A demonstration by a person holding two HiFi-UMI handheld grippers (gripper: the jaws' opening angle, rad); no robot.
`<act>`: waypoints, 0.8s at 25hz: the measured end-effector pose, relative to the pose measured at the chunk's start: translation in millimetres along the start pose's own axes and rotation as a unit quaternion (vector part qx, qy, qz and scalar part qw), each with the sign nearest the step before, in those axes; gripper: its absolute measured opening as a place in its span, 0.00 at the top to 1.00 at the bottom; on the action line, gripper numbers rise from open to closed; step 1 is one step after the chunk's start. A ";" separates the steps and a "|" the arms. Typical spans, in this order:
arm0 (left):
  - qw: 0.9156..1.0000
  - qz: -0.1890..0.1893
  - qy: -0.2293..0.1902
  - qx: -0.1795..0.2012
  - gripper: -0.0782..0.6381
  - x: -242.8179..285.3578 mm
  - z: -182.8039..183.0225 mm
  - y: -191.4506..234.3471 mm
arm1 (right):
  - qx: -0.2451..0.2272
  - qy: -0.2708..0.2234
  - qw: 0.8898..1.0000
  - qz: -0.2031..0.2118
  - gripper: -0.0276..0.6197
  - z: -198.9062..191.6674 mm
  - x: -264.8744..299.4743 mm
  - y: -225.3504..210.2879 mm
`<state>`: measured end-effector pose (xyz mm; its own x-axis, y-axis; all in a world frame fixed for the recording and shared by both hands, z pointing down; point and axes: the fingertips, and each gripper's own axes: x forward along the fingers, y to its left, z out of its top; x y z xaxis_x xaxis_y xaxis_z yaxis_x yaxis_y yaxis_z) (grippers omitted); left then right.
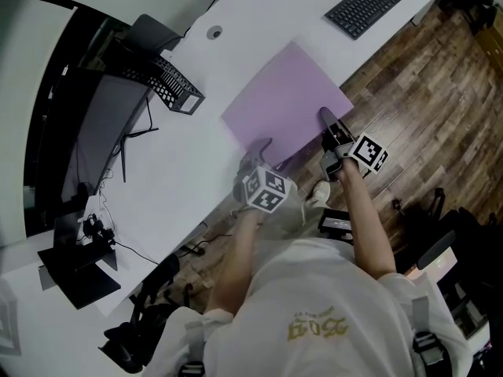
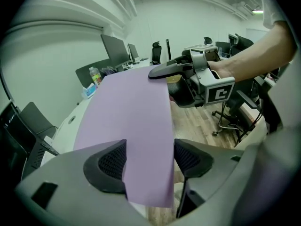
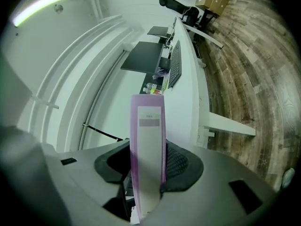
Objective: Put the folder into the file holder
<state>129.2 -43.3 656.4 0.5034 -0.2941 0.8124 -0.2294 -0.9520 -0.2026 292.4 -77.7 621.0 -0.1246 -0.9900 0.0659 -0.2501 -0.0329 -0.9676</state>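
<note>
Although the white spine label (image 3: 149, 126) carries a grey strip, its print is too small to read. Right gripper (image 3: 148, 166) clamps the smooth, flat lilac folder (image 1: 287, 100) by that spine; left gripper (image 2: 149, 161) stands wide apart, ribbed black pads (image 2: 109, 160) either side of the folder's near corner. Black wire-mesh file holder (image 1: 174, 89) sits well beyond both.

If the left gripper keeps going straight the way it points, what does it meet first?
The folder: its near end already lies between the left gripper's open jaws, so the gripper would probably slide deeper over that sheet before anything else.
</note>
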 end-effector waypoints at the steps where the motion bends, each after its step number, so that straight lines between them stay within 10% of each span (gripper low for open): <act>1: 1.000 0.003 -0.001 0.000 0.44 -1.3 0.0 0.8 | -0.005 0.001 1.000 0.003 0.67 -0.3 0.1 3.9; 20: 0.997 0.048 -0.058 -0.011 0.47 -31.4 20.6 29.0 | -0.133 0.012 0.989 0.069 0.67 2.6 8.6 97.5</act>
<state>123.9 -63.4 613.8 0.5702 -0.3933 0.7213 -0.2990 -0.9171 -0.2637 269.4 -89.7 526.6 -0.1971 -0.9790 -0.0525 -0.4730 0.1419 -0.8696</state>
